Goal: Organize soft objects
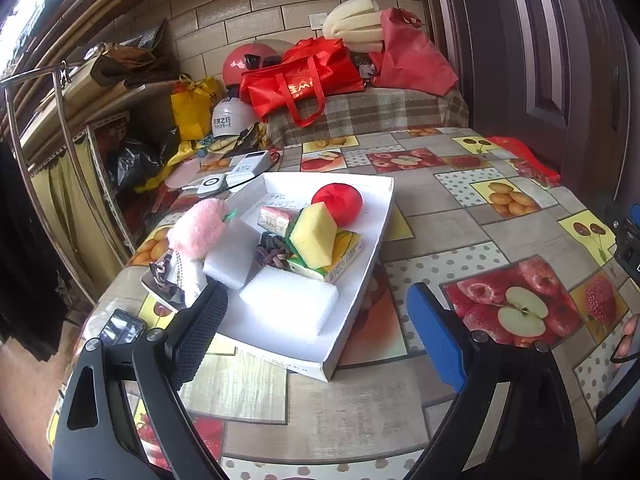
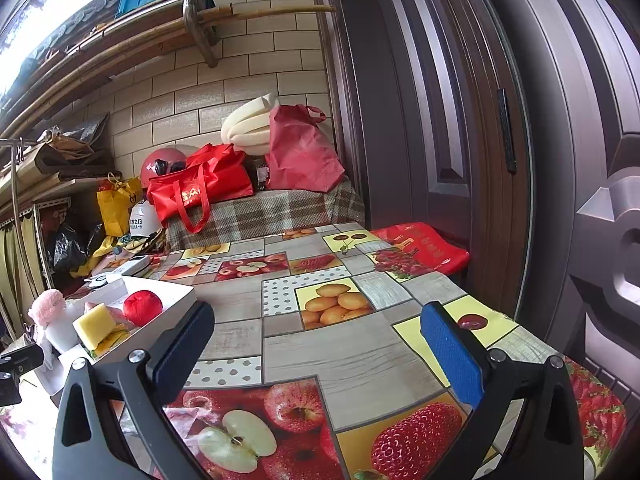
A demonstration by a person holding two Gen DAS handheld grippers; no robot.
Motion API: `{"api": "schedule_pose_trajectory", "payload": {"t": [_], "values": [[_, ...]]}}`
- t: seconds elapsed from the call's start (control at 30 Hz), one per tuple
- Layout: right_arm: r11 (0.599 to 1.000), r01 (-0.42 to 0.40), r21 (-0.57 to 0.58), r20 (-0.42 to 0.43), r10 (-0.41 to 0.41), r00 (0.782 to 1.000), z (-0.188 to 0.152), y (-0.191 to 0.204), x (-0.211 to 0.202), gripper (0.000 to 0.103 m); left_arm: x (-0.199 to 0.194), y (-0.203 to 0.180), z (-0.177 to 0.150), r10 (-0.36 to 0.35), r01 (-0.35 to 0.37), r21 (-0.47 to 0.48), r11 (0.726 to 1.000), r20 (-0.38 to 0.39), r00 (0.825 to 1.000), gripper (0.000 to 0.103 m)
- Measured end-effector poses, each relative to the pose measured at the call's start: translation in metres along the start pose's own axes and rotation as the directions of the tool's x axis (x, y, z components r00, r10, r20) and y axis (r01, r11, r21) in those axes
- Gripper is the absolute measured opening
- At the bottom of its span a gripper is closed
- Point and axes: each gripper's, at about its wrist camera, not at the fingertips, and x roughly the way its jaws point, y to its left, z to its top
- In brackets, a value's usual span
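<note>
Two grippers are in view, both with jaws spread wide and nothing between the pads. Left gripper (image 1: 316, 320) hangs over the near edge of the white tray (image 1: 360, 276), its left finger above the tray's near-left corner, its blue-padded right finger over bare worktop (image 1: 460, 216) beside the tray. Right gripper (image 2: 320, 344) hangs over the fruit-print cloth near the worktop's right edge, well apart from the tray (image 2: 176, 300).

Tray sits toward the left edge of the worktop. Contents, left wrist view:
- red ball (image 1: 337, 203), far end of the tray
- yellow sponge with green backing (image 1: 314, 236), tilted, resting on a yellow-green carton (image 1: 340, 258)
- pink-and-white striped piece (image 1: 276, 218), just beside the sponge
- tangle of coloured hair ties (image 1: 272, 252), middle of the tray
- white foam block (image 1: 288, 302), near end
- second white foam block (image 1: 232, 256), leaning over the tray's left rim

Pink fluffy toy (image 1: 196, 228) lies outside the tray, against its left rim. Phone (image 1: 120, 326) lies at the near-left edge of the worktop. A power bank (image 1: 252, 164) lies near the far-left edge, beyond the tray.
</note>
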Motion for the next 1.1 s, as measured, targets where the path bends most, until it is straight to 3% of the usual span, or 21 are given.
{"api": "schedule_pose_trajectory", "payload": {"t": [0.33,1.1], "values": [[1.000,-0.001,0.002,-0.001,0.001,1.000,0.000,0.000,-0.001,0.103,-0.009,0.007,0.005,0.022,-0.020,-0.041,0.999,0.031,0.999,0.092],[1.000,0.001,-0.009,-0.008,-0.001,1.000,-0.002,0.001,0.000,0.103,0.001,0.016,0.001,0.031,-0.031,-0.075,0.997,-0.003,1.000,0.092]]}}
